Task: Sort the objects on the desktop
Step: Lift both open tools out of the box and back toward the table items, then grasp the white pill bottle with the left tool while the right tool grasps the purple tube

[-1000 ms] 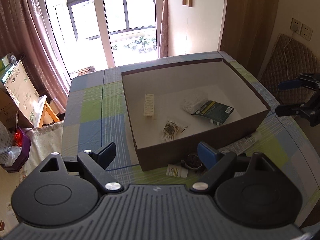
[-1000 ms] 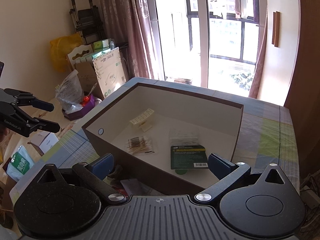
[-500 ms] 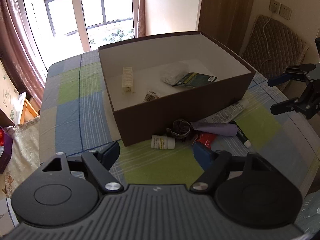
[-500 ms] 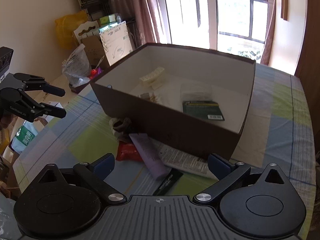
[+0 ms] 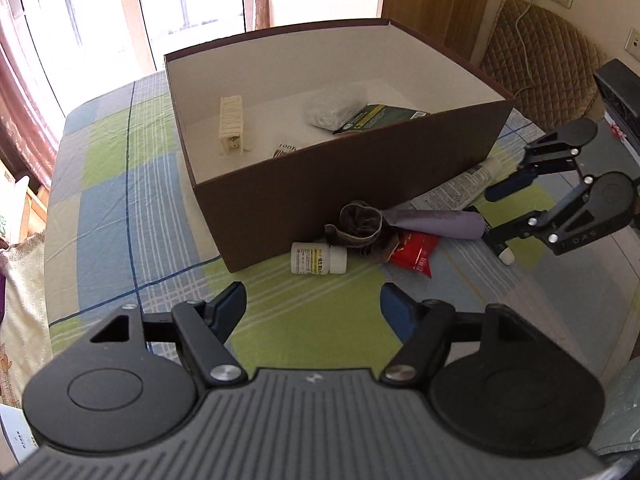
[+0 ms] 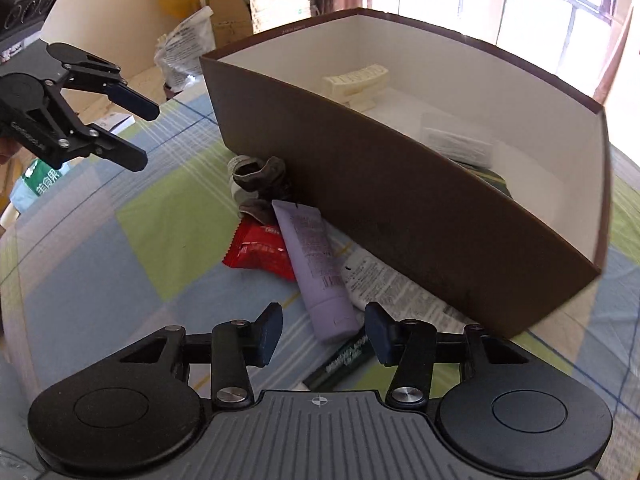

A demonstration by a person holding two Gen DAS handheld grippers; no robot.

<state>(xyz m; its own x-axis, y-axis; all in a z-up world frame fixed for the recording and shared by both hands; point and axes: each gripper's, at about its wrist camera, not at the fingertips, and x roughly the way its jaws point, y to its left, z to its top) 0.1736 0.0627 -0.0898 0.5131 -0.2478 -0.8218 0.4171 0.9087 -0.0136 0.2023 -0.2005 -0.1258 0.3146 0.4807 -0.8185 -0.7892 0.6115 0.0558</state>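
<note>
With both tools hanging over the checked blue-and-green tablecloth (image 5: 120,208), I'm using the big open brown cardboard box with the white inside (image 5: 360,184) as my reference for everything. My left gripper (image 5: 312,300) sits in front of the box's near wall, fingers spread wide with nothing between them. My right gripper (image 6: 320,332) is off the box's right-hand end, fingers also apart and empty, with the cap end of the lilac plastic squeeze tube (image 6: 316,264) showing in the gap between them, lower down on the cloth.

The unsorted stuff is all bunched against the outside of the box's near wall. The small white pill bottle with the yellow label (image 5: 318,258) lies on its side just in front of the wall. Right beside it is the dark brown rolled-up fabric thing (image 5: 360,224), and the lilac tube pokes out from that, running along the wall. The red foil snack packet (image 5: 414,254) is partly tucked under those two. A white tube covered in small black print (image 6: 384,280) lies tight along the foot of the wall, and a dark marker pen (image 6: 340,364) lies a bit further out, near the lilac tube's cap.

Inside the box: a cream plastic ridged block (image 5: 231,124) toward the left side, a clear bag of something white (image 5: 332,110) further back, a dark green printed packet (image 5: 376,116) touching that bag, and one more small printed item mostly hidden by the near wall, can't tell what it is.
</note>
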